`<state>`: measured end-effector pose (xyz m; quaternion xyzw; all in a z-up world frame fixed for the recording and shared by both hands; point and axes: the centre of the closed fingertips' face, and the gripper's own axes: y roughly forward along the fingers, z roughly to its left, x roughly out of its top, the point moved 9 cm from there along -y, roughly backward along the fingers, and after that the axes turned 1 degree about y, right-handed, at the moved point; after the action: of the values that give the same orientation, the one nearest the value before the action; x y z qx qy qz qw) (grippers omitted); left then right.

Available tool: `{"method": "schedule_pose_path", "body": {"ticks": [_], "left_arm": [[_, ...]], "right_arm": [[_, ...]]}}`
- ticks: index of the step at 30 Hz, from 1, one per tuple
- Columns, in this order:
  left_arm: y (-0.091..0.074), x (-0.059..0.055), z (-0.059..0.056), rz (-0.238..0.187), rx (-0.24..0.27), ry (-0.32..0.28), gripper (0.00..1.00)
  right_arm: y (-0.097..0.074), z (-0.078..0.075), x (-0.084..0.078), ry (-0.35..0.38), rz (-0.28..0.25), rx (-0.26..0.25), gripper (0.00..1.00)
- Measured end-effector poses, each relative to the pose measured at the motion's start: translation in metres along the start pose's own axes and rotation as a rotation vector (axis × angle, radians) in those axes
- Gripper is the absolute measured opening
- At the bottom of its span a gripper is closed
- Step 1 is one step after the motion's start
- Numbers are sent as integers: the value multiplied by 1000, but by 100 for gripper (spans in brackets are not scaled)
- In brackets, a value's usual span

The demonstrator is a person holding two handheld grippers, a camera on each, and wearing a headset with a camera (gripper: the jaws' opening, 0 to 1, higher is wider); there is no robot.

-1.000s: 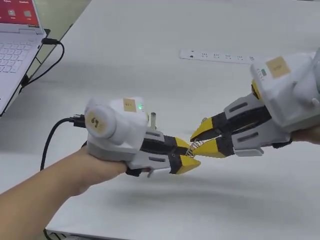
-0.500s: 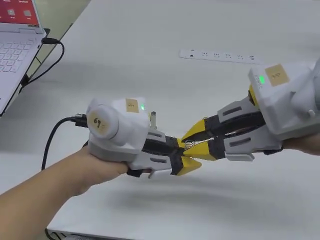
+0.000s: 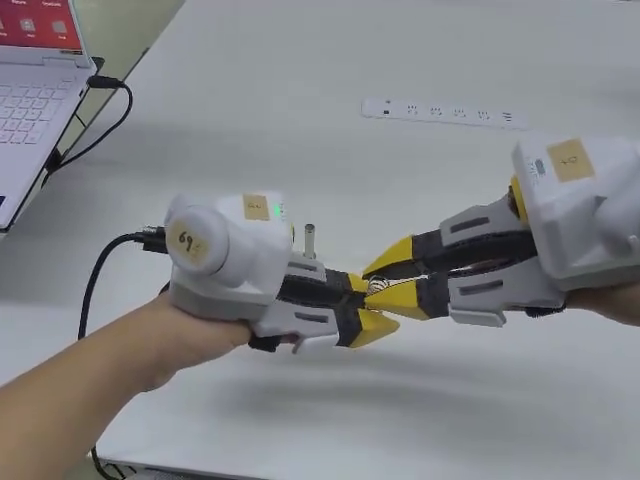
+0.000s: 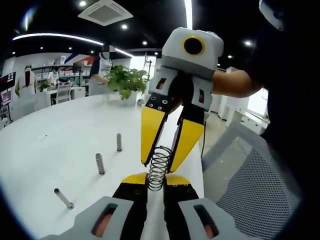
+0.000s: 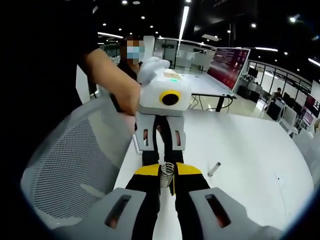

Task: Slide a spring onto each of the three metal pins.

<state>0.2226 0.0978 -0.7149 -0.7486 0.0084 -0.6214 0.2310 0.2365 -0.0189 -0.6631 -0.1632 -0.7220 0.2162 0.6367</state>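
Sharing one spring (image 4: 159, 165), left gripper (image 4: 156, 180) and right gripper (image 5: 168, 171) both pinched it; two pins (image 4: 100, 163) seemed sprung, a third pin (image 4: 64, 198) bare.

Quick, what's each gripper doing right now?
Left gripper: shut on the spring.
Right gripper: jaws around the spring's other end; whether it grips cannot be told.

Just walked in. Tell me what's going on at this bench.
A person holds a gripper in each hand above a white table. The left gripper and right gripper both pinch one spring between their fingers, tip to tip. On the table, a near pin and a far pin appear to carry springs already; a third pin is bare.
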Motion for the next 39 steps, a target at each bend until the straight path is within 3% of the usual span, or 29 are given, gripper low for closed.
{"method": "schedule_pose_path", "body": {"ticks": [10, 29, 39], "left_arm": [[-3, 2, 1, -10, 15, -30, 6], [-11, -1, 5, 12, 76, -40, 25], [-28, -13, 15, 21, 187, -38, 44]], "right_arm": [[0, 0, 3, -15, 5, -10, 7], [1, 1, 9, -53, 52, -28, 7], [-3, -4, 4, -39, 60, -71, 7]]}}
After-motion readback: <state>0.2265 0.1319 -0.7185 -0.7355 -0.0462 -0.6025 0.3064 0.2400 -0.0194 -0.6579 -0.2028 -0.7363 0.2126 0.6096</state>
